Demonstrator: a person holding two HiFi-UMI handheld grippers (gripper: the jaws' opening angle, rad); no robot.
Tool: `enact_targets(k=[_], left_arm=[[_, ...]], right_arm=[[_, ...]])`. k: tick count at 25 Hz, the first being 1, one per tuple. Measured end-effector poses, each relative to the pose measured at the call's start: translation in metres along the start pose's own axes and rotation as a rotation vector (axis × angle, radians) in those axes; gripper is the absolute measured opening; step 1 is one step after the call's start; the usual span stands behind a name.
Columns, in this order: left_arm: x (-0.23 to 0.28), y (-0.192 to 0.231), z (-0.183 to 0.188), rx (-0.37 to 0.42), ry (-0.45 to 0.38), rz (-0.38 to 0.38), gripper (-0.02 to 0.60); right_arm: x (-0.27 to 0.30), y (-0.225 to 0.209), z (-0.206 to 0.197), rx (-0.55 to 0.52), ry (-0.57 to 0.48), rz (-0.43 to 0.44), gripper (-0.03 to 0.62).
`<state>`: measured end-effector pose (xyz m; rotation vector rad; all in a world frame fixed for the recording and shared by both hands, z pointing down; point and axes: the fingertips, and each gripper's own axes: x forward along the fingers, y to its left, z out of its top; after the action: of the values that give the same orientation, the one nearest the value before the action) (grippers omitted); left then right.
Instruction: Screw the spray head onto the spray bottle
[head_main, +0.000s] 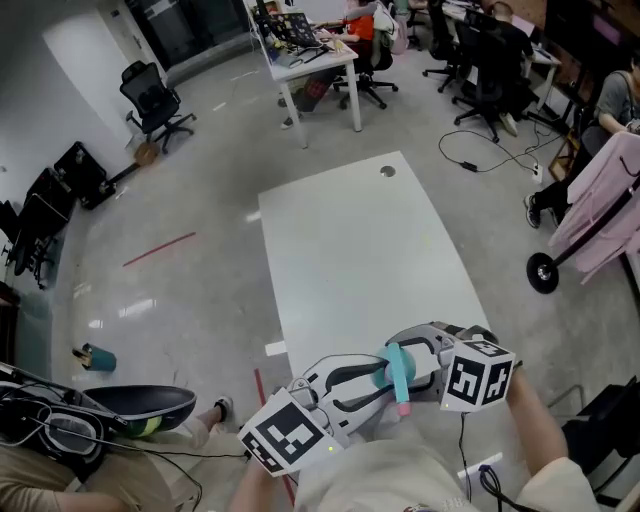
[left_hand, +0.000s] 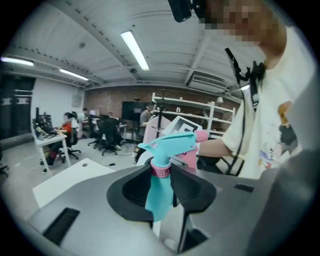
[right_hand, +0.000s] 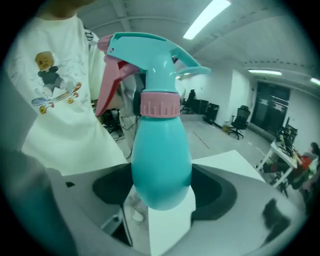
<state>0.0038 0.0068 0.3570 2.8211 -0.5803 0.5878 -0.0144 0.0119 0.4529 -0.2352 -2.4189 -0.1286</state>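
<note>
Where the spray bottle (right_hand: 161, 160) is: up in the air over the near end of the white table (head_main: 350, 250), close in front of the person's shirt, caught between the two grippers and clear of the table top.
Left gripper (head_main: 372, 388): closed onto the bottle's teal body just below the collar. In its own view the dark pads press in from both sides.
Right gripper (head_main: 418, 362): clamped on the fat lower part of the body, one pad on each side, with the bottle standing upright between them in its view.
Spray head (right_hand: 150, 55): teal too, and already sitting on top of the bottle.
Collar (right_hand: 159, 104): pink ring right at the joint between head and body, looks flush. Can't tell how tight it is though.
Trigger (right_hand: 107, 85): pink, hanging down beside the neck on the side toward the person's white shirt.
Marker cubes: one on each gripper, left (head_main: 285, 432) and right (head_main: 477, 378), both on the outer ends near the person.
Background: desks, black office chairs (head_main: 152, 100), a few people sitting at the far end.
</note>
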Motion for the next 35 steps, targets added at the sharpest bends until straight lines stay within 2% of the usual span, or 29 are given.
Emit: enact_targets(k=[2,4,7,9,13,15,18,21,24,29,32,35], left_arm=[[0.0,-0.005,-0.001,0.027,0.026,-0.07,0.129],[0.001,-0.001,0.002,0.043,0.013,-0.04,0.13],[-0.003,0.01,0.008,0.052,-0.056,0.105,0.19],[-0.008,0.015,0.013,0.051,-0.118,0.219,0.195],[-0.008,0.025,0.018,-0.026,-0.207,0.43,0.194],[-0.002,0.025,0.016,-0.052,-0.207,0.483,0.194],[0.006,0.025,0.013,-0.029,-0.158,0.54,0.193],[0.004,0.027,0.018,-0.016,-0.183,0.553,0.172],[0.003,0.023,0.022,-0.016,-0.228,0.446,0.164],[0.003,-0.002,0.024,0.039,-0.221,0.083,0.152],[-0.002,-0.027,0.023,0.123,-0.203,-0.126,0.142],[-0.004,-0.049,0.017,0.189,-0.164,-0.277,0.137]], right_arm=[[0.001,0.007,0.0,-0.03,-0.007,0.048,0.367],[0.0,0.004,0.001,-0.002,-0.032,0.045,0.367],[-0.002,-0.009,0.002,0.079,-0.06,-0.022,0.367],[-0.004,-0.016,0.002,0.147,-0.073,-0.065,0.367],[0.0,-0.019,0.003,0.219,-0.07,-0.116,0.367],[0.005,-0.016,0.006,0.233,-0.063,-0.126,0.367],[0.011,-0.011,0.012,0.239,-0.045,-0.136,0.367],[0.011,-0.01,0.017,0.237,-0.059,-0.134,0.367],[0.009,-0.008,0.018,0.201,-0.06,-0.128,0.367],[0.004,0.01,0.024,0.056,-0.06,-0.037,0.367],[0.001,0.028,0.031,-0.026,-0.074,0.058,0.365],[0.002,0.046,0.031,-0.076,-0.07,0.151,0.365]])
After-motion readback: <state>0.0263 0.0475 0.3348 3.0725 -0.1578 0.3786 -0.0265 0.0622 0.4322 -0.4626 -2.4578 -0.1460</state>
